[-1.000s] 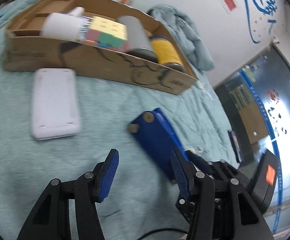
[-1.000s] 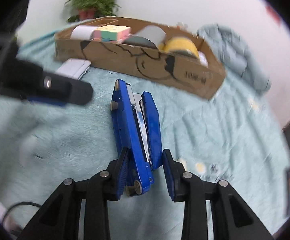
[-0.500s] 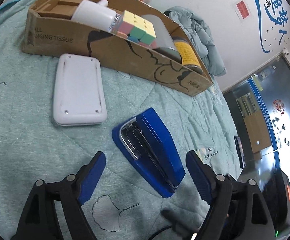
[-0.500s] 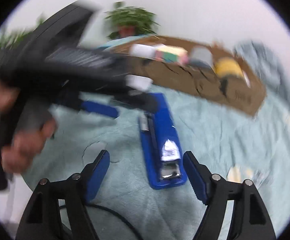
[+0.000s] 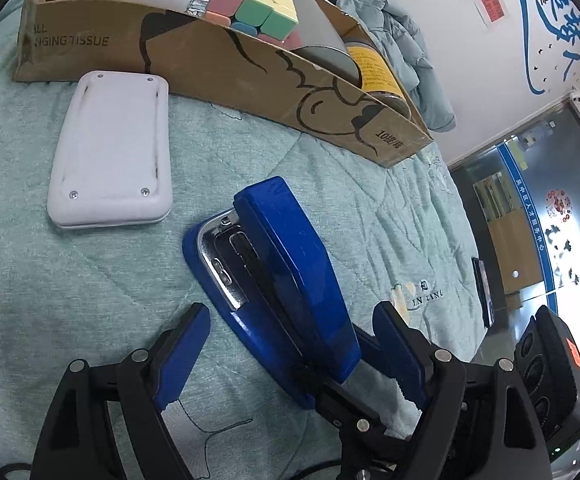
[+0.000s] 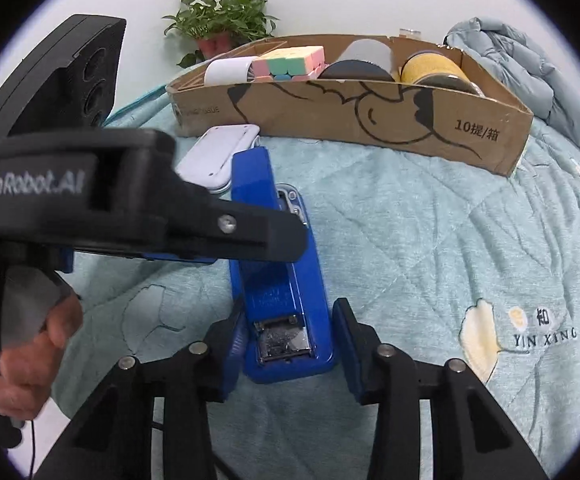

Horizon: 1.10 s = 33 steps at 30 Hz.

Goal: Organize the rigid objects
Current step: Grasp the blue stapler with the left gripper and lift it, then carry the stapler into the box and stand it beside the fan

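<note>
The cardboard box (image 6: pixel 369 120) ahead already holds a cube (image 6: pixel 290 62) and cans. The blue stapler (image 5: pixel 278 280) lies on the blanket between the wide-open left gripper (image 5: pixel 293 344) and right gripper (image 6: pixel 290 344), ungrasped; the white case (image 5: pixel 112 148) also waits.

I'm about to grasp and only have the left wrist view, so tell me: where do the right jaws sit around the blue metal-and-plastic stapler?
Observer: The right gripper is open, one jaw on each side of the stapler's near end, the one with the metal plate.
Operator: Anything between it and the brown cardboard box?
Observer: One black finger of the left gripper crosses in front of the stapler's middle.
Operator: What's behind the box?
Observer: A green potted plant stands there.
</note>
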Each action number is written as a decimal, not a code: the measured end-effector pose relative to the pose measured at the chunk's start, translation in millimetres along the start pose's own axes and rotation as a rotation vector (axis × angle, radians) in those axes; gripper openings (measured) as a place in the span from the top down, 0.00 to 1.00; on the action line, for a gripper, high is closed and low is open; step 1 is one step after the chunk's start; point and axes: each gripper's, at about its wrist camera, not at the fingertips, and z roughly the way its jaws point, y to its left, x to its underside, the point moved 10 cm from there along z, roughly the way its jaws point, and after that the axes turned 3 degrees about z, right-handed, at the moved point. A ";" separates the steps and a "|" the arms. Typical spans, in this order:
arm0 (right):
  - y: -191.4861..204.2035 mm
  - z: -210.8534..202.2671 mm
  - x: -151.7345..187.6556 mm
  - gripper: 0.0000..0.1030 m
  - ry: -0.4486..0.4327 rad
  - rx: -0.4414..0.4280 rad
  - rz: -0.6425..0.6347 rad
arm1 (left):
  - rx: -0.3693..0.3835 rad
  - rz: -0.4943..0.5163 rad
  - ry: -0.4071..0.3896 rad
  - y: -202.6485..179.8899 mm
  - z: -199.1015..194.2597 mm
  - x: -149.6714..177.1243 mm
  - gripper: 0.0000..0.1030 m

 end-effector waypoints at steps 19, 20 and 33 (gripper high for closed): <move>36.4 -1.0 -22.9 0.73 0.028 -0.180 0.210 | -0.041 0.080 -0.064 -12.7 -22.2 -6.0 0.48; 37.0 0.0 -26.3 0.73 0.026 -0.184 0.205 | -0.040 0.078 -0.069 -12.2 -24.5 -9.1 0.48; 41.9 -17.4 -116.2 0.73 -0.129 -0.143 0.083 | -0.014 0.166 -0.228 -36.5 -85.3 -105.5 0.48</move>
